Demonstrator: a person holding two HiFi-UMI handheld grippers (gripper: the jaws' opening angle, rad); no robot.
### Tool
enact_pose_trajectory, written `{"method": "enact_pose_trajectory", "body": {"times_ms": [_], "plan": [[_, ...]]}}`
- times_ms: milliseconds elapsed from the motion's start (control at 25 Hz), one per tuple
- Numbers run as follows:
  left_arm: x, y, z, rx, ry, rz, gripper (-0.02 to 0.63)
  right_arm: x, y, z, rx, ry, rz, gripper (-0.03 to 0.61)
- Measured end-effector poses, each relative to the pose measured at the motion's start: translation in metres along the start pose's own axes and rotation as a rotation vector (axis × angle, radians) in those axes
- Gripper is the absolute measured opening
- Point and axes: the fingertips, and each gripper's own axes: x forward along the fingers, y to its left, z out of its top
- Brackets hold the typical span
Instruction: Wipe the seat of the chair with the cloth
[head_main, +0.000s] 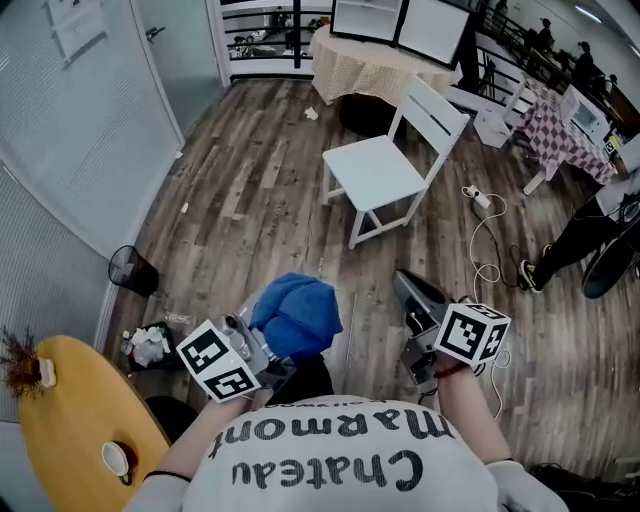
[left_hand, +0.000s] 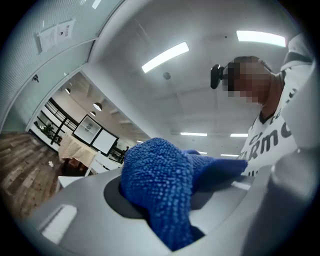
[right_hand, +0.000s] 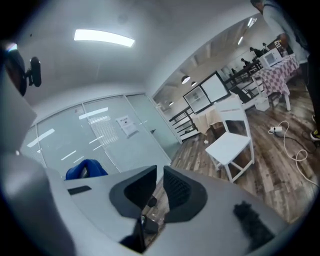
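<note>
The white wooden chair (head_main: 385, 170) stands on the plank floor some way ahead of me, its seat bare; the right gripper view has the chair (right_hand: 231, 144) at centre right. My left gripper (head_main: 268, 342) is low at the left and shut on a bunched blue cloth (head_main: 296, 314). In the left gripper view the cloth (left_hand: 160, 185) bulges up from between the jaws of that gripper (left_hand: 167, 202) and hides their pads. My right gripper (head_main: 408, 290) is held beside it, its jaws drawn together with nothing in them (right_hand: 160, 176). Both are well short of the chair.
A black wire bin (head_main: 133, 270) and crumpled rubbish (head_main: 150, 345) lie at the left by a glass wall. A yellow round table (head_main: 70, 420) carries a cup (head_main: 115, 458). A power strip with cable (head_main: 482, 198) trails right of the chair. A person's legs (head_main: 580, 238) show at the right.
</note>
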Motion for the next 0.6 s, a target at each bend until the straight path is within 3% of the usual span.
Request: {"method": "enact_pose_trajectory", "body": {"times_ms": [120, 240, 360, 600], "plan": [[0.014, 0.037, -0.003, 0.051, 0.048, 0.029, 0.126, 0.021, -0.016, 0.006, -0.021, 0.015, -0.029, 0.051], [0.032, 0.082, -0.004, 0.003, 0.075, 0.036, 0.124, 0.046, -0.040, 0.022, 0.020, -0.002, -0.063, 0.051], [0.052, 0.128, 0.003, -0.010, 0.117, 0.034, 0.124, 0.077, -0.058, 0.048, 0.055, -0.037, -0.084, 0.051], [0.082, 0.209, 0.033, 0.045, 0.219, 0.005, 0.127, 0.149, -0.072, 0.108, 0.043, -0.075, -0.111, 0.051]]}}
